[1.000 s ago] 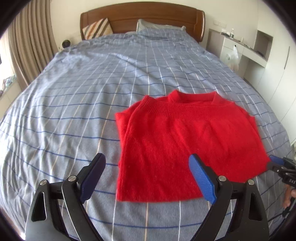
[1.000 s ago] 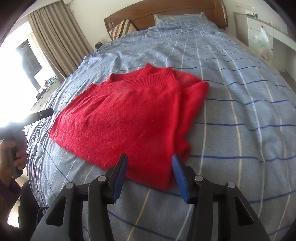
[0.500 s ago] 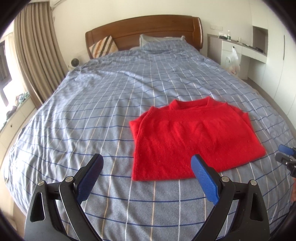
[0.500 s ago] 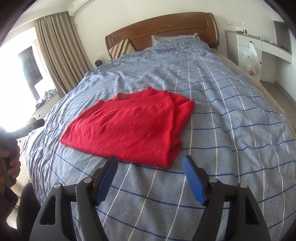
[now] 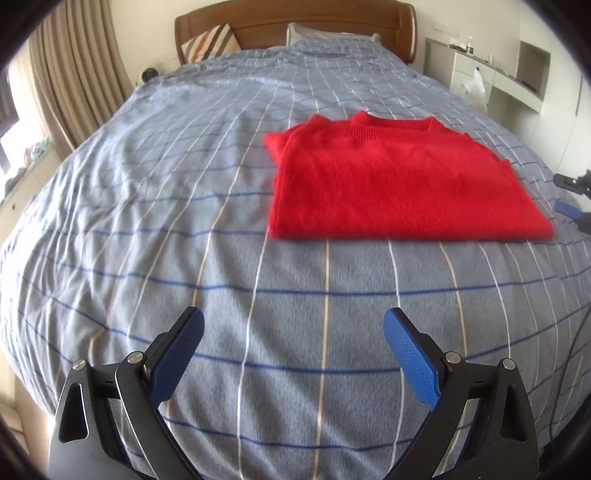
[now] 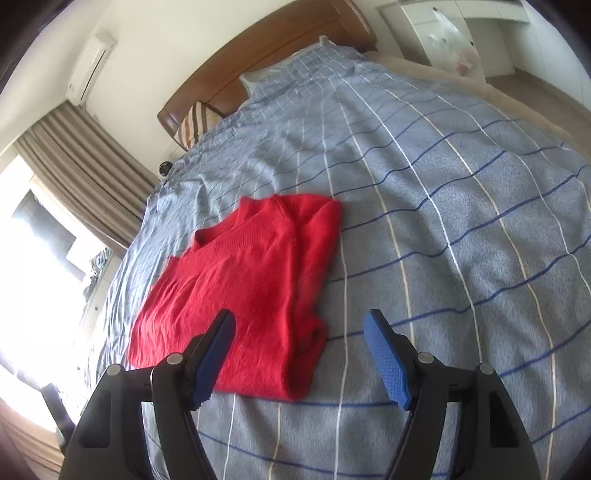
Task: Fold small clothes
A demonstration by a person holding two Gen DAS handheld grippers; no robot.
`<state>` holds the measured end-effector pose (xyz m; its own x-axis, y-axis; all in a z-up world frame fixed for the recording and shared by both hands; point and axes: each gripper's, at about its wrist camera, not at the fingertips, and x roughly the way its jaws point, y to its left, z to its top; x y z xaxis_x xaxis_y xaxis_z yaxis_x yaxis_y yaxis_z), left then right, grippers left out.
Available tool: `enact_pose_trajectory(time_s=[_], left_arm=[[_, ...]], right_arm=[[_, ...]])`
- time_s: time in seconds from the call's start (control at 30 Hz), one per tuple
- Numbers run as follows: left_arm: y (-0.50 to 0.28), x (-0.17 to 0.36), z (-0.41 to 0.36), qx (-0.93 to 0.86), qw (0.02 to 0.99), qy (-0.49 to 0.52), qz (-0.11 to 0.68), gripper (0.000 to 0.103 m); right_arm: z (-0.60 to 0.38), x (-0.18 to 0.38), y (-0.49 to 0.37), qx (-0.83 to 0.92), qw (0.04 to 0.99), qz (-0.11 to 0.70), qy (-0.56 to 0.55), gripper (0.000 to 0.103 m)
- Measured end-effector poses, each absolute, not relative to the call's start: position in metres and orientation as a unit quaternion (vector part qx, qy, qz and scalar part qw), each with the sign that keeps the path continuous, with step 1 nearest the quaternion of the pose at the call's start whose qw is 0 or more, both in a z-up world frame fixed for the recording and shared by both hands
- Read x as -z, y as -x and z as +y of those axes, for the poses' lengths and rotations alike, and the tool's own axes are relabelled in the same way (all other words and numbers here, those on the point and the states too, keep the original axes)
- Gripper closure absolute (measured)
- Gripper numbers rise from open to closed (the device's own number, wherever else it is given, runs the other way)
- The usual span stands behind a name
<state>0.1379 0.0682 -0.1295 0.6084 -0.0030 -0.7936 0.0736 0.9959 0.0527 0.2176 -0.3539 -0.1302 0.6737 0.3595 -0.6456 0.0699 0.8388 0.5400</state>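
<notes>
So the red sweater (image 5: 399, 177) is lying flat and folded on the bed (image 5: 184, 221), over toward the right half of the blue checked cover, neckline pointing at the wooden headboard (image 5: 295, 18). Its near edge runs pretty straight across, and the folded side edges look tidy too, apart from a small lumpy corner at the near right in the right wrist view.

The left hand-held gripper (image 5: 293, 354) is spread wide with nothing between the blue pads, hanging over bare cover well short of the sweater's near edge. The right hand-held gripper (image 6: 299, 350) has just been opening and is released as well; the sweater's near right corner sits in line with the gap, but the pads aren't pressing on it.

Loads of free bedding to the left of the sweater and in front of it. Curtains (image 5: 74, 74) run along the left side of the bed, and white built-in shelves (image 5: 498, 74) stand off to the right.
</notes>
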Motion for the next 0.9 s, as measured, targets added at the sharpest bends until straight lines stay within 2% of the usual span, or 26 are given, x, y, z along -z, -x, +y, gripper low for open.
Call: enact_pose_trajectory(time_s=[0.23,0.27,0.3,0.33,0.37,0.67,0.77,0.9], left_arm=[[-0.121,0.132,0.076,0.023,0.900,-0.017,0.434,0.005],[-0.121,0.131,0.077,0.022,0.901,-0.017,0.434,0.005],[-0.121,0.129,0.078,0.022,0.901,-0.015,0.434,0.005],[-0.120,0.125,0.081,0.023,0.902,-0.011,0.432,0.005],[-0.119,0.120,0.084,0.025,0.903,-0.006,0.428,0.005],[-0.105,0.073,0.127,0.013,0.920,0.033,0.391,0.005],[-0.098,0.066,0.145,0.001,0.922,0.052,0.385,0.005],[-0.084,0.062,0.168,-0.012,0.923,0.066,0.380,0.005]], right_arm=[[-0.335,0.165,-0.283,-0.144,0.819,0.460,-0.311,0.031],[-0.327,0.171,-0.290,-0.136,0.817,0.474,-0.299,0.035],[-0.319,0.175,-0.295,-0.119,0.819,0.488,-0.278,0.054],[-0.314,0.176,-0.299,-0.101,0.823,0.497,-0.255,0.066],[-0.309,0.174,-0.300,-0.094,0.826,0.499,-0.246,0.094],[-0.210,0.072,-0.314,-0.162,0.856,0.443,-0.213,0.094],[-0.153,0.062,-0.326,-0.197,0.852,0.446,-0.188,0.094],[-0.082,0.077,-0.341,-0.220,0.843,0.463,-0.161,0.094]])
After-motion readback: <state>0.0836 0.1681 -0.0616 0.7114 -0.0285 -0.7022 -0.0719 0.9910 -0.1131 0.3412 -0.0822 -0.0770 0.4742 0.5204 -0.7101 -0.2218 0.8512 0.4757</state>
